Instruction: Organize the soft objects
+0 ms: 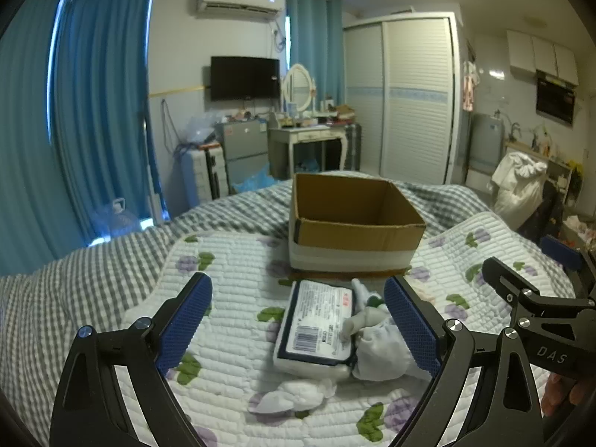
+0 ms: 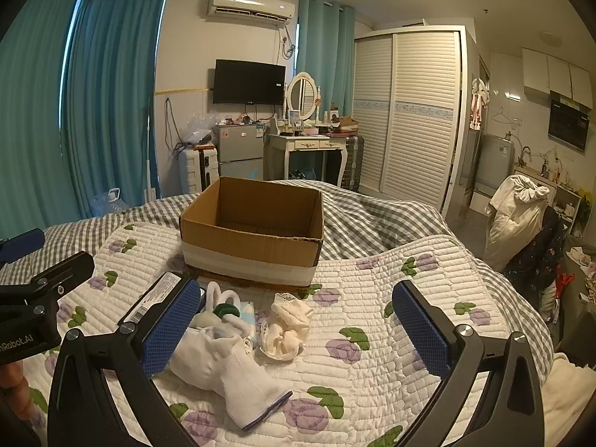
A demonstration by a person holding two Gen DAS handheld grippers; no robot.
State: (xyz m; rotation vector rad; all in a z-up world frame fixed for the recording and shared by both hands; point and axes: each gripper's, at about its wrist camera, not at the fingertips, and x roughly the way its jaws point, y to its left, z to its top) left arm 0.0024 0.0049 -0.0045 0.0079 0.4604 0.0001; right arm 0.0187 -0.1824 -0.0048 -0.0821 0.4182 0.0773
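Left gripper [image 1: 298, 320], lower centre of the left wrist view: blue-padded fingers spread wide, nothing between them. Right gripper [image 2: 294, 329], lower centre of the right wrist view: likewise spread wide and empty. Both hover above a floral quilt [image 1: 223, 260] on a bed.

Soft objects lie in a loose cluster on the quilt, just in front of an empty cardboard box [image 1: 354, 219] that stands at frame centre. A flat wrapped pack [image 1: 316, 329] with a barcode label sits between the left gripper's fingers as seen, its long axis running away from the camera toward the box. A white sock [image 2: 227, 376] lies at lower centre of the right wrist view, long axis slanting toward the lower right; a cream lace-trimmed cloth [image 2: 287, 329] lies just beside it, nearer the frame's middle. A small crumpled white piece [image 1: 294, 398] lies below the pack in the left wrist view.

Judged from this layout, the pack is the left gripper's nearer target, the cream cloth the right's; the box lies straight ahead of both.

Hard to read: a green-and-white item [image 2: 223, 307] and a pale blue dotted piece beside it are partly covered by the sock and the right gripper's left finger. Height of either gripper above the quilt cannot be told.
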